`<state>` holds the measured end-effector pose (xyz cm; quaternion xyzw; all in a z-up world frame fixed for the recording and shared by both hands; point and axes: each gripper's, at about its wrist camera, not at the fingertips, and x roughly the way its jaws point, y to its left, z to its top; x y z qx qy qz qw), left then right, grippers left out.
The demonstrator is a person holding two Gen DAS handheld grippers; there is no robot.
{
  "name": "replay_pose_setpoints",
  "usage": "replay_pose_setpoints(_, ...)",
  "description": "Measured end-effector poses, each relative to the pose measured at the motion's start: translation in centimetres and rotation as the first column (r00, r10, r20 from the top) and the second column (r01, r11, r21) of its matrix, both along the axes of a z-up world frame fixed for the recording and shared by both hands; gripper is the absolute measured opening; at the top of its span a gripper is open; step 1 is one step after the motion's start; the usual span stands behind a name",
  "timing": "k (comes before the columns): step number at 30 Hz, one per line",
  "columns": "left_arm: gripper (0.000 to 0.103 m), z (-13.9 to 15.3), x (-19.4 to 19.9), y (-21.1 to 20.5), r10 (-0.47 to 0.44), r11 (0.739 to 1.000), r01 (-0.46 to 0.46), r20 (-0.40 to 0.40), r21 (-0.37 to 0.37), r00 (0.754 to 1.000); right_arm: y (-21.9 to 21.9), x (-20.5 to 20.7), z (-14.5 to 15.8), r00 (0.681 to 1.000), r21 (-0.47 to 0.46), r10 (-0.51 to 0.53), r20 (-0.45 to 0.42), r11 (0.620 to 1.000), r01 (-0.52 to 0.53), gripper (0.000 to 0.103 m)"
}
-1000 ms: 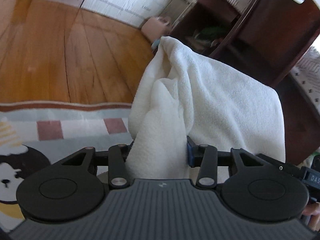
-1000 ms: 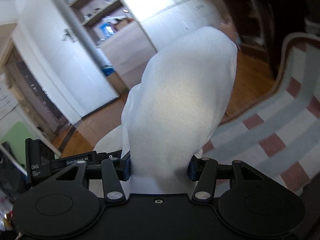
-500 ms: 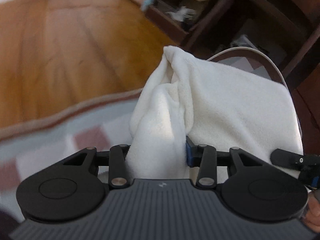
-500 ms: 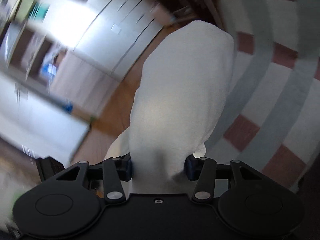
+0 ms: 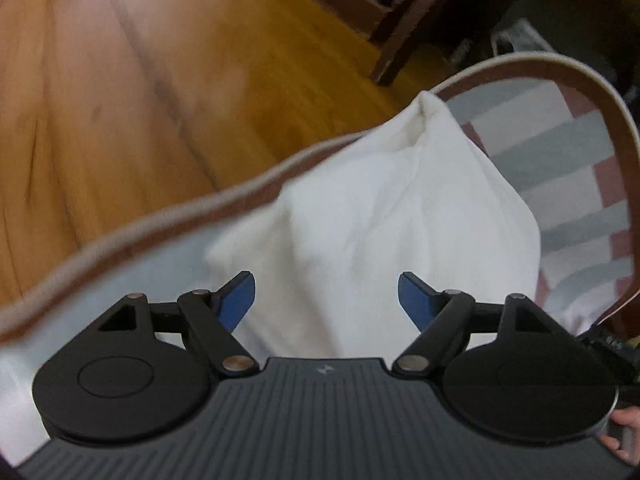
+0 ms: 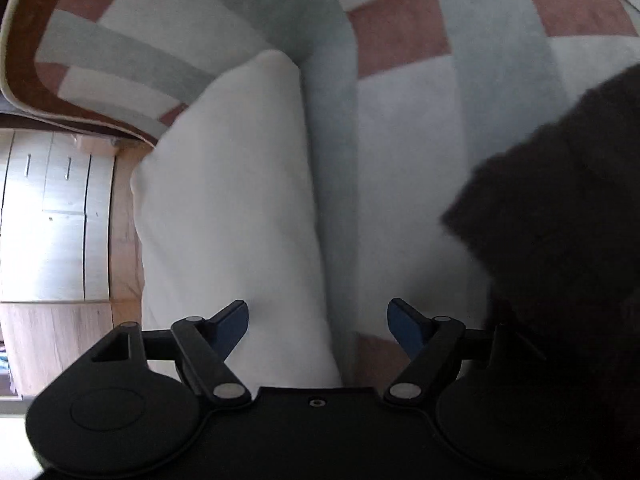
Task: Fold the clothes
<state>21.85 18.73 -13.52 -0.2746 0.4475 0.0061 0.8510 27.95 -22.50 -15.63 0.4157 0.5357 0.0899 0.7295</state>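
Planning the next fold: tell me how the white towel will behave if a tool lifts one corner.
The white towel is bunched in soft rounded folds on the rug, so it would likely sag, not hold shape. Its fluffy surface probably grips well. It looks light; lifting one corner would probably drag the rest.

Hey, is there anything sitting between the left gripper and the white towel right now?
Nothing visible. The left gripper is open, and the white towel fills the view just ahead of its fingers, lying on the striped rug. No other object shows between the fingers and the cloth.
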Motion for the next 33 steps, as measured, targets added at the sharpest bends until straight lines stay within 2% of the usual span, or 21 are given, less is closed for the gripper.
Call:
replay_pose_setpoints(2, 0.078, -1.4, -1.8, 1.4, 0.063, 0.995, -0.061, 0.015, -0.073, 0.998, -0.3, -0.1, 0.0, 1.000, 0.027, 0.016, -0.005, 0.999, -0.016, 0.081)
replay_pose_setpoints(4, 0.078, -2.5, -2.7, 2.7, 0.104, 0.980, -0.101, 0.012, -0.170, 0.994, -0.5, -0.3, 0.2, 0.999, 0.050, 0.034, -0.005, 0.998, -0.034, 0.081)
replay_pose_setpoints(6, 0.079, -3.9, -3.4, 3.7, 0.121, 0.955, -0.121, -0.016, -0.271, 0.993, 0.3, 0.0, 0.9, 0.997, 0.013, 0.070, 0.040, 0.997, -0.070, 0.081)
replay_pose_setpoints(7, 0.078, -4.4, -3.9, 3.9, 0.123, 0.947, -0.125, -0.024, -0.297, 0.992, 0.8, 0.2, 1.2, 0.994, -0.008, 0.087, 0.061, 0.996, -0.087, 0.081)
replay_pose_setpoints(9, 0.079, -5.1, -4.8, 4.0, 0.135, 0.937, -0.133, -0.016, -0.322, 0.991, 1.6, 0.6, 1.6, 0.987, -0.050, 0.124, 0.101, 0.992, -0.120, 0.081)
replay_pose_setpoints(12, 0.079, -6.1, -5.2, 3.7, 0.143, 0.917, -0.131, 0.005, -0.376, 0.990, 2.0, 1.9, 0.7, 0.969, -0.125, 0.204, 0.138, 0.974, -0.187, 0.081)
replay_pose_setpoints(16, 0.079, -6.8, -3.3, 2.6, 0.120, 0.908, -0.102, 0.018, -0.407, 0.993, 0.1, 5.2, 0.4, 0.953, -0.191, 0.208, 0.221, 0.967, -0.167, 0.081)
replay_pose_setpoints(19, 0.089, -7.1, -1.2, 1.8, 0.130, 0.907, -0.099, 0.048, -0.409, 0.990, -1.7, 6.7, 0.4, 0.967, -0.089, 0.119, 0.226, 0.991, -0.101, 0.081)
replay_pose_setpoints(21, 0.090, -7.3, -0.2, 1.5, 0.156, 0.904, -0.113, 0.073, -0.412, 0.985, -2.3, 7.7, -0.1, 0.973, -0.061, 0.092, 0.213, 0.995, -0.081, 0.082)
replay_pose_setpoints(22, 0.085, -7.3, 0.2, 1.2, 0.166, 0.904, -0.117, 0.086, -0.412, 0.982, -2.4, 8.0, -0.3, 0.974, -0.072, 0.084, 0.212, 0.995, -0.070, 0.082)
replay_pose_setpoints(23, 0.046, -6.8, 0.7, 1.0, 0.160, 0.915, -0.107, 0.107, -0.388, 0.981, -2.3, 8.2, -0.7, 0.974, -0.092, 0.076, 0.216, 0.994, -0.057, 0.083)
replay_pose_setpoints(24, 0.039, -5.7, 1.0, 0.8, 0.144, 0.934, -0.089, 0.135, -0.346, 0.980, -2.2, 8.5, -1.0, 0.974, -0.110, 0.068, 0.218, 0.993, -0.044, 0.085)
replay_pose_setpoints(25, 0.036, -4.7, 1.3, 0.5, 0.126, 0.950, -0.072, 0.162, -0.303, 0.979, -2.1, 8.7, -1.6, 0.975, -0.119, 0.061, 0.216, 0.992, -0.036, 0.089)
replay_pose_setpoints(27, 0.031, -2.7, 2.0, 0.1, 0.088, 0.976, -0.041, 0.214, -0.213, 0.973, -2.2, 8.7, -2.3, 0.977, -0.091, 0.033, 0.208, 0.996, -0.015, 0.089)
replay_pose_setpoints(30, 0.027, 0.3, 3.0, -0.5, 0.022, 0.997, -0.001, 0.284, -0.073, 0.959, -2.6, 7.8, -2.4, 0.975, -0.041, -0.003, 0.224, 0.999, 0.013, 0.089)
replay_pose_setpoints(31, 0.027, 0.6, 3.3, -0.2, 0.030, 0.998, -0.016, 0.274, -0.053, 0.961, -2.4, 7.7, -2.1, 0.971, -0.055, 0.014, 0.237, 0.998, -0.001, 0.089)
replay_pose_setpoints(33, 0.031, -0.6, 3.8, 0.7, 0.088, 0.996, -0.081, 0.178, -0.046, 0.980, -2.0, 7.5, -1.7, 0.964, -0.087, 0.049, 0.263, 0.996, -0.027, 0.089)
